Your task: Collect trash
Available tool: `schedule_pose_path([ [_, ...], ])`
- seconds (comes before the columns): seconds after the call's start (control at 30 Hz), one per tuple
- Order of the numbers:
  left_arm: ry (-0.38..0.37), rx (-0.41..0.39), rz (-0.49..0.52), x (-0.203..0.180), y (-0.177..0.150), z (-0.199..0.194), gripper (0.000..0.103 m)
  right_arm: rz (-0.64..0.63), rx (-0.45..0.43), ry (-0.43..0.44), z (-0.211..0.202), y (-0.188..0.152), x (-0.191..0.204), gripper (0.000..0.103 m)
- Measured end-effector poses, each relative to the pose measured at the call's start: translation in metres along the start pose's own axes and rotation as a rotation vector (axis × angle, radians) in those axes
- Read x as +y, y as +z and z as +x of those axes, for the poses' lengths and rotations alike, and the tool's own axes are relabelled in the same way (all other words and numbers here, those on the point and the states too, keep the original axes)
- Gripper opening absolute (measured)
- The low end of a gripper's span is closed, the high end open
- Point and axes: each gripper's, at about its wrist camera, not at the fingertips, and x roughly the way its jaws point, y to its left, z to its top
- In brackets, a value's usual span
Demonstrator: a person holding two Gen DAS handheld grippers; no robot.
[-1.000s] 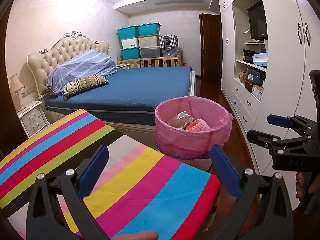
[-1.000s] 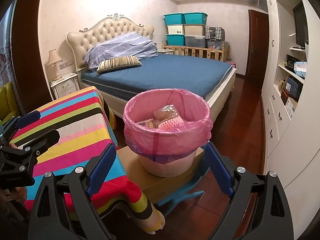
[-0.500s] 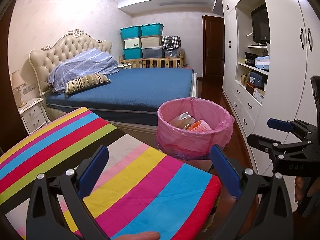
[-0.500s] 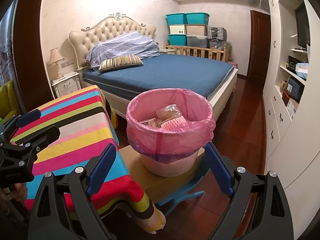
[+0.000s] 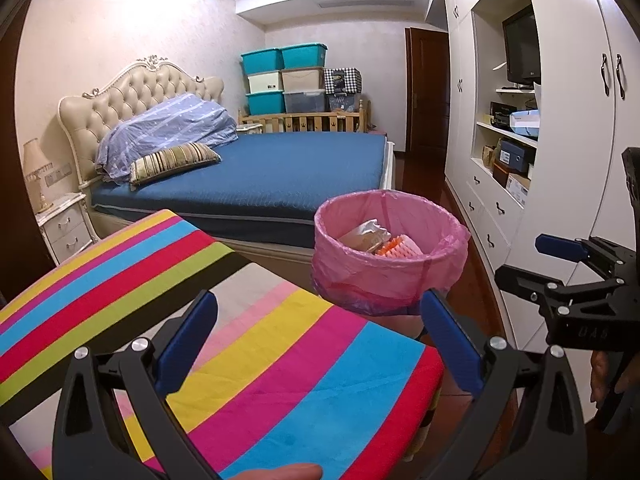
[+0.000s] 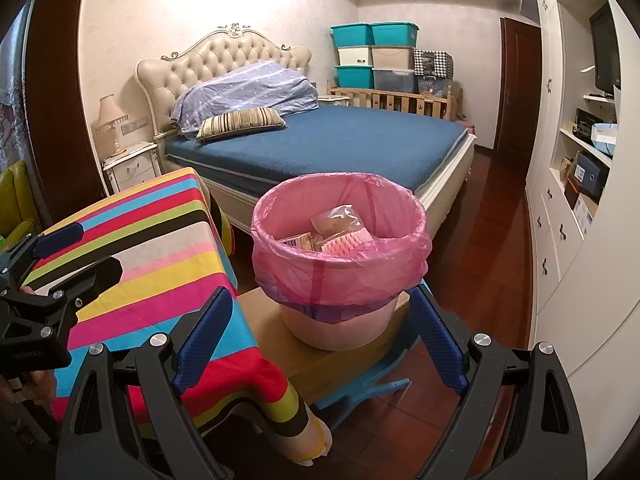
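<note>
Both our claws, left (image 5: 318,334) and right (image 6: 320,330), stay spread and empty; the bin (image 6: 340,248) ahead has drifted slightly farther right.

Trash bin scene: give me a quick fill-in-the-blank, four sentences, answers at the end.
1. The trash bin is lined with a ____ plastic bag.
2. The bin stands on a cardboard box, not directly on the ____.
3. Both the left tool and the right tool have their jaws ____ and hold nothing.
4. The striped tablecloth lies to the ____ of the bin in both views.

Missing words: pink; floor; open; left
</note>
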Motion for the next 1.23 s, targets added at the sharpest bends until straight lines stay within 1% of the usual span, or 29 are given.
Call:
schedule_pose_path([
  [0.67, 0.019, -0.005, 0.001, -0.0020, -0.0018, 0.0004, 0.098, -0.008, 0.002, -0.001, 0.0001, -0.0017, 0.0017, 0.084],
  [0.87, 0.011, 0.007, -0.009, -0.0009, -0.0035, 0.0035, 0.098, -0.007, 0.002, -0.001, 0.0001, -0.0018, 0.0019, 0.084],
  [0.97, 0.024, 0.004, -0.005, -0.0015, -0.0029, 0.0045, 0.098, -0.007, 0.004, -0.003, 0.0007, -0.0018, 0.0018, 0.084],
  [1.07, 0.023, 0.024, -0.004, -0.0013, -0.0028, 0.0083, 0.098, -0.009, 0.004, -0.003, 0.0013, -0.0020, 0.0025, 0.084],
  [1.23, 0.048, 0.017, -0.006, 0.0055, -0.0067, 0.0026, 0.098, -0.018, 0.005, 0.003, 0.0032, -0.0026, 0.0060, 0.084],
])
